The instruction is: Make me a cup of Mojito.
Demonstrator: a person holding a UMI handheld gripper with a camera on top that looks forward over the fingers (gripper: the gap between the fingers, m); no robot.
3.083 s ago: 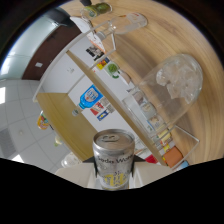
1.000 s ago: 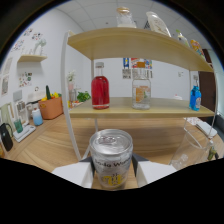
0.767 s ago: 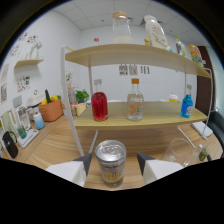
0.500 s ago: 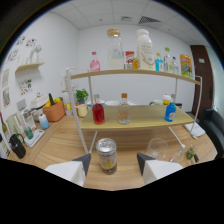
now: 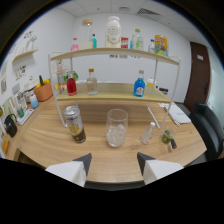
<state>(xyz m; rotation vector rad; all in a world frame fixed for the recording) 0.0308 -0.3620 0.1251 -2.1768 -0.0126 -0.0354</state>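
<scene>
Ahead of spread, empty tool [image 5: 114, 165]: can [image 5: 74, 124], glass [image 5: 116, 128], bare counter between.

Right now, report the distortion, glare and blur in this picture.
Gripper view: strong fisheye, so the wooden shelf bows and a black ring frames the scene; ceiling lights wash the upper wall pale; the can and the glass read soft, the can's label unreadable; the open gripper shows as two pale, featureless fingers below them.

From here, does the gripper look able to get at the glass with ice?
Probably yes. The gripper is open and holds nothing, and the glass stands just ahead of its fingers with bare table between; the can stands apart to one side.
</scene>
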